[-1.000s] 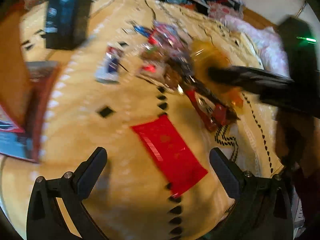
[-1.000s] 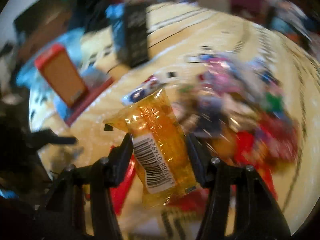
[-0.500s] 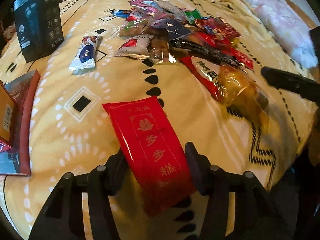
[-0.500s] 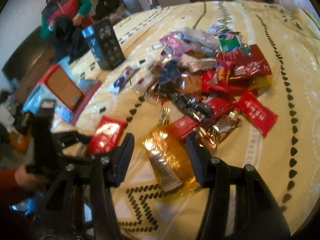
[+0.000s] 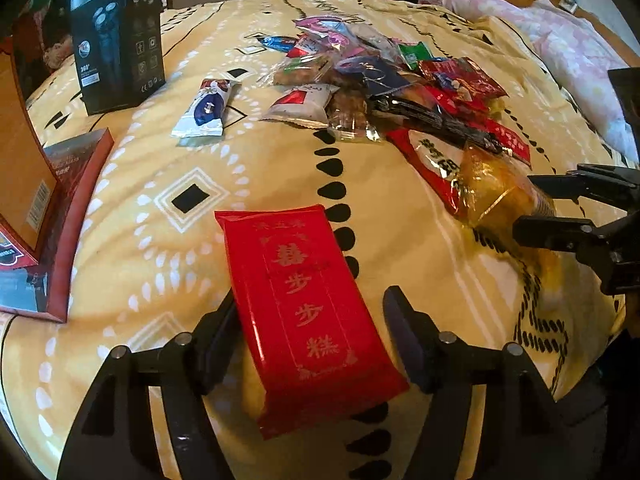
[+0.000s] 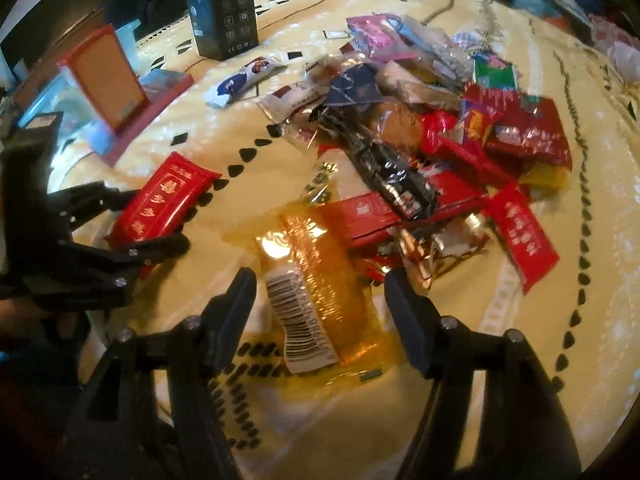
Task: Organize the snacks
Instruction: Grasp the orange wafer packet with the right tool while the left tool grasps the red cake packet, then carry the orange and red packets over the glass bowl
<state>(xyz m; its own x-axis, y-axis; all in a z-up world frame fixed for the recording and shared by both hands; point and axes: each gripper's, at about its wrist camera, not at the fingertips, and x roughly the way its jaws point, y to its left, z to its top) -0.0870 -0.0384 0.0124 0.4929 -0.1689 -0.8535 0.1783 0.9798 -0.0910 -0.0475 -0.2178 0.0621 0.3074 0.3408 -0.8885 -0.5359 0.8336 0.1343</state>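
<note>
A red packet with gold writing (image 5: 304, 300) (image 6: 160, 204) lies flat on the yellow blanket (image 5: 140, 168). My left gripper (image 5: 312, 304) (image 6: 154, 220) straddles it with its jaws opening: the left pad is at the packet's edge, the right one a little off it. An orange clear-wrapped snack (image 6: 316, 288) (image 5: 496, 196) with a barcode label rests on the blanket. My right gripper (image 6: 320, 280) (image 5: 528, 206) stands over it, jaws opening, a gap on both sides. A heap of mixed snack packets (image 5: 400, 92) (image 6: 420, 120) lies beyond.
A black carton (image 5: 116, 40) (image 6: 224, 8) stands upright at the back left. An open red box (image 5: 60, 208) (image 6: 108, 80) sits at the left edge. A white and blue packet (image 5: 206, 108) lies alone beside the heap. Pink bedding (image 5: 560, 48) is far right.
My right gripper came down with the orange snack, set it on the blanket and let go. My left gripper dropped over the red packet and narrowed from wide open around it.
</note>
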